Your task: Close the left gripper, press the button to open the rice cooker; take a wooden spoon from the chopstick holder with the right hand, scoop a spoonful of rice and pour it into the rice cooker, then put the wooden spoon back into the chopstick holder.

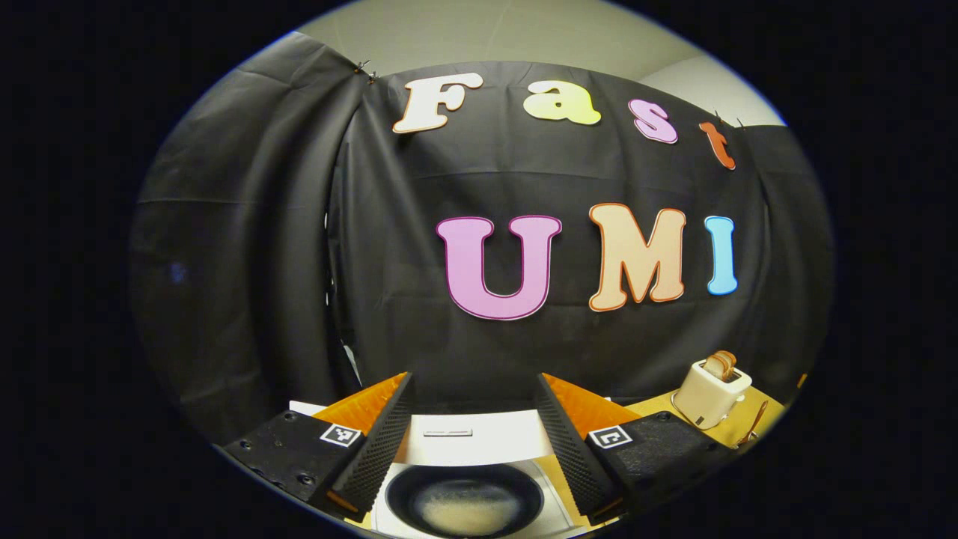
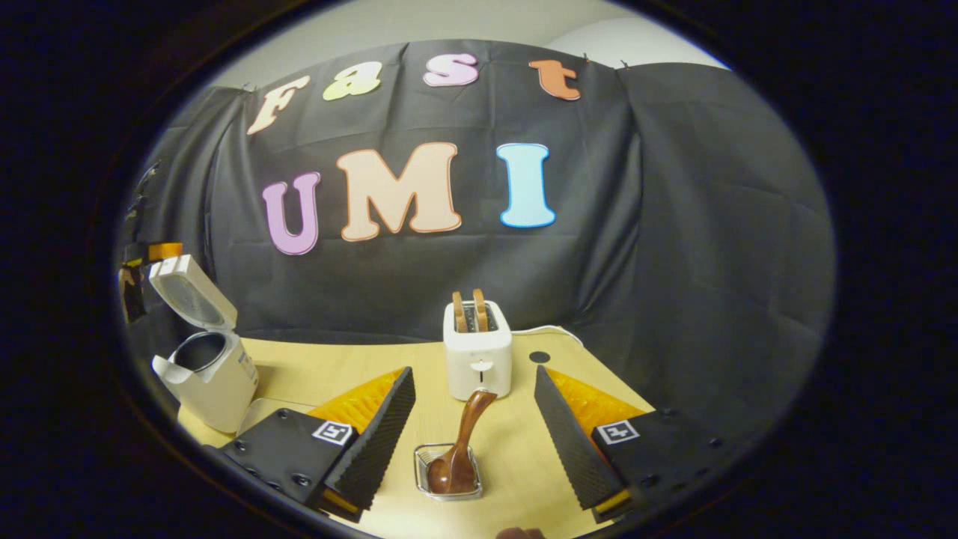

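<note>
Wooden table (image 2: pixel 516 449): bears all the task's things. Rice cooker (image 2: pixel 213 378): stands at the table's left in the right gripper view, lid (image 2: pixel 187 293) swung up; in the left gripper view its dark inner pot (image 1: pixel 464 498) lies directly below, with pale rice on the bottom, so the pour appears already made. White toaster (image 2: pixel 477 358): holds two slices at the table's back, just behind the holder (not part of the task). Left gripper (image 1: pixel 473 442): fingers spread wide, holding nothing, above the open pot. Right gripper (image 2: pixel 473 438): fingers likewise spread, empty, flanking the holder without touching. Chopstick holder (image 2: pixel 448 470): a small wire basket near the table's front edge. Wooden spoon (image 2: pixel 460 449): sits in that basket, bowl down, handle leaning up and rightward toward the toaster. Judged step: release and retreat. Back the right gripper straight away, fingers kept wide, lest a pad catch the leaning handle and tip the light basket.
</note>
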Tool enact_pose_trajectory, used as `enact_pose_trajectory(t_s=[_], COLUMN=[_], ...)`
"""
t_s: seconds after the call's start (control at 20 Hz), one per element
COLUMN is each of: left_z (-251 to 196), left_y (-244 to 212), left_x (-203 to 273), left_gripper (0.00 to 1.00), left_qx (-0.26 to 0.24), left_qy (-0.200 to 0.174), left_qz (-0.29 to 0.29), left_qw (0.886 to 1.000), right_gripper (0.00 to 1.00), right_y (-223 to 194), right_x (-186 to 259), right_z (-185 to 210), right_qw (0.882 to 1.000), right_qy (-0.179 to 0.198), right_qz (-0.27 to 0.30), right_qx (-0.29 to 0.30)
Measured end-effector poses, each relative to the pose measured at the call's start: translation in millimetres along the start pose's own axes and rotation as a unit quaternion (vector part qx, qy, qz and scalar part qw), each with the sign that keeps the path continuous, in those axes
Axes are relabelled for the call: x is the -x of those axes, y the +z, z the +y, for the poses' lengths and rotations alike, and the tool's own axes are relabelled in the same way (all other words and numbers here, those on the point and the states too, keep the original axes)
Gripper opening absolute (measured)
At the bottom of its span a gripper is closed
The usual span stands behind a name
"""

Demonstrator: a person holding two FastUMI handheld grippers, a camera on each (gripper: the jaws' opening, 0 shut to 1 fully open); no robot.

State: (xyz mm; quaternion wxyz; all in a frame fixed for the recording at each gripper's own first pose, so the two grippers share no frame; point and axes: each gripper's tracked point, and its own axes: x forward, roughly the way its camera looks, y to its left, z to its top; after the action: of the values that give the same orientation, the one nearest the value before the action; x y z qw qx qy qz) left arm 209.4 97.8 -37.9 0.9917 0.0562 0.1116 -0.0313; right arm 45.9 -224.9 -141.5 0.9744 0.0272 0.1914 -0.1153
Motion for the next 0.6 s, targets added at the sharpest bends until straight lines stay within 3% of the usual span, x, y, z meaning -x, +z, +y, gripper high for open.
enact_pose_trajectory(t_s=[0.6], left_z=[-8.8], left_y=[-72.1], left_x=[63.2], left_gripper=[0.94], left_qx=[0.006], left_qy=[0.006], left_qz=[0.027], left_qw=[1.0], right_gripper=[0.99], right_y=[21.4], right_x=[1.8], right_z=[-27.2], right_qw=[0.999], right_qy=[-0.024], right_qz=[-0.026], right_qx=[-0.015])
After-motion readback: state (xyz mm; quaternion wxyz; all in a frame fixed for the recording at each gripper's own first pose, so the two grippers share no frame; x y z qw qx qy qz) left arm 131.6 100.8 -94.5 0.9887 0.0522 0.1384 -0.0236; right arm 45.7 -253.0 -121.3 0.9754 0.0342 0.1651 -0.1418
